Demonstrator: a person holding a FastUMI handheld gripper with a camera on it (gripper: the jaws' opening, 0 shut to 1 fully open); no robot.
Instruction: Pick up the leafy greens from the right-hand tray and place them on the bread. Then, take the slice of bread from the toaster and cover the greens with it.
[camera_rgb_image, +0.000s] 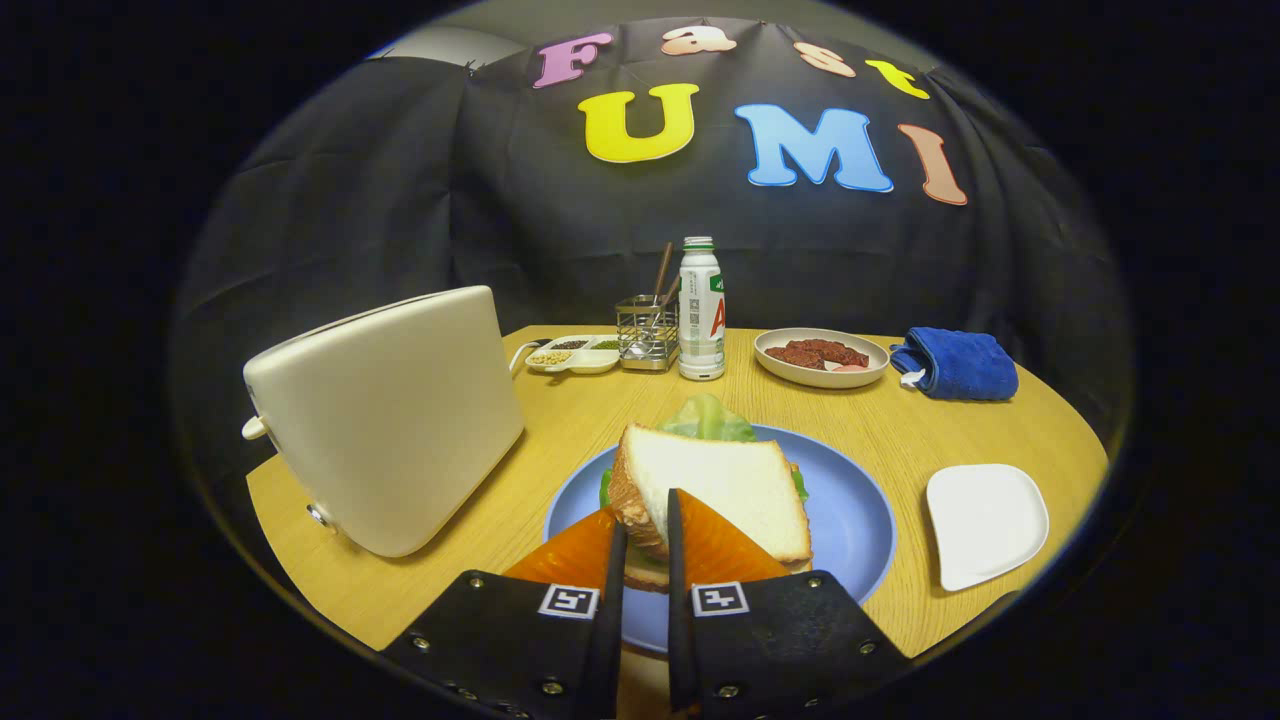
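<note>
A white slice of bread (730, 485) leans at a tilt over the leafy greens (705, 418) on the blue plate (850, 520). Green leaf pokes out behind the slice and at both its sides. My gripper (645, 525) is shut on the slice's near crust edge, which sits between the two fingers. A strip of another bread slice (645, 578) shows under them, low on the plate. The cream toaster (390, 420) stands just left of the plate. A small white tray (985, 522) lies to the plate's right with nothing on it.
At the back of the round wooden table (500, 540) stand a white bottle (701, 310), a wire utensil holder (647, 332), a divided dish of seeds (575, 355), a plate of meat (820, 357) and a folded blue cloth (958, 364).
</note>
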